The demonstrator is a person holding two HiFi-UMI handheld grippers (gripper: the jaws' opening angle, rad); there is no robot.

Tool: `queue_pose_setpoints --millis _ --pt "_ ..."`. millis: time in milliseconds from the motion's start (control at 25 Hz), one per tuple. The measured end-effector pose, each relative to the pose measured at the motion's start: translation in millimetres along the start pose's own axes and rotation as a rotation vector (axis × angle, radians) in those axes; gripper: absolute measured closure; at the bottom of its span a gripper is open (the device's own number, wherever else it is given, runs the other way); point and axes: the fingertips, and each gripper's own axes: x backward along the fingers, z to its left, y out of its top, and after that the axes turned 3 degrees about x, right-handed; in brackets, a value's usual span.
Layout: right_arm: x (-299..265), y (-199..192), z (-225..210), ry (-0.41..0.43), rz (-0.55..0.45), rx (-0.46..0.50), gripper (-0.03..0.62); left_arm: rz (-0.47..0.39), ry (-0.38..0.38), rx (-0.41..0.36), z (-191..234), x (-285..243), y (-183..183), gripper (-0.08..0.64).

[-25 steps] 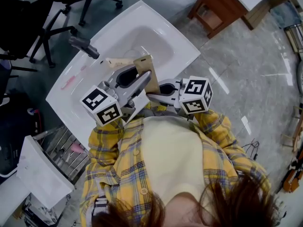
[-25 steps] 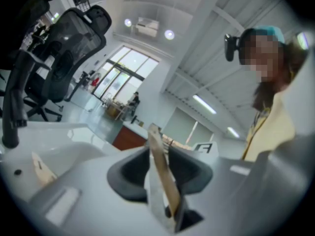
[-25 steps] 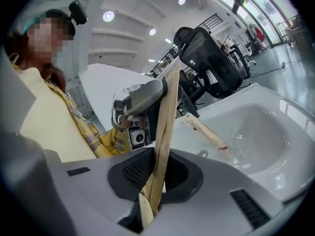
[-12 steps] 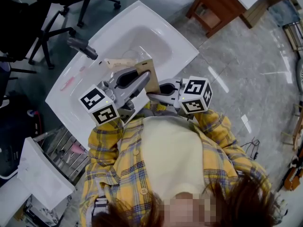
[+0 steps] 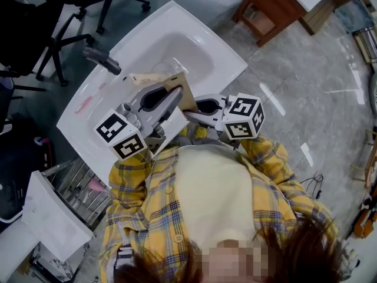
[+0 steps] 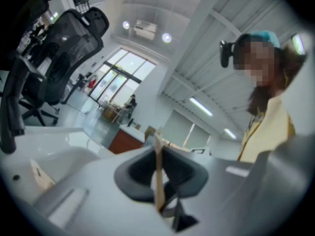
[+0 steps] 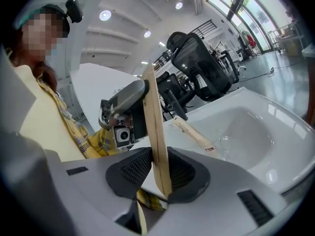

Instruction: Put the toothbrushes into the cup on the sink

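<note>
Left gripper point(image 5: 174, 96) jaws have just been closing and now sit narrow, pinching one end of the kraft toothbrush packet point(image 5: 185, 91). Right gripper point(image 5: 198, 106) clamps the other end, above the sink's point(image 5: 231, 53) near rim. Probably ready to open it. A second packet point(image 5: 145, 77) lies beside the basin.

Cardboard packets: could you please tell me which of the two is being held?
The upright packet clamped in the right gripper; the other packet lies flat on the sink near the faucet.
</note>
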Motion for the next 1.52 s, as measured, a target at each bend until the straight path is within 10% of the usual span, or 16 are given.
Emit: queue_pose_setpoints --millis 440,800,1520 --pt "8.1 -9.6 -25.1 -0.127 0.060 0.022 0.492 -0.107 0.192 -0.063 27.8 24.6 43.3 0.523" --pt "5.6 -16.1 -23.9 -0.132 0.082 0.030 0.505 -0.194 0.436 -0.306 66.2 23.7 47.4 0.523" --pt "4.9 -20.0 -23.5 -0.114 0.080 0.006 0.518 -0.195 0.604 -0.443 120.7 -0.4 3.0 0.523"
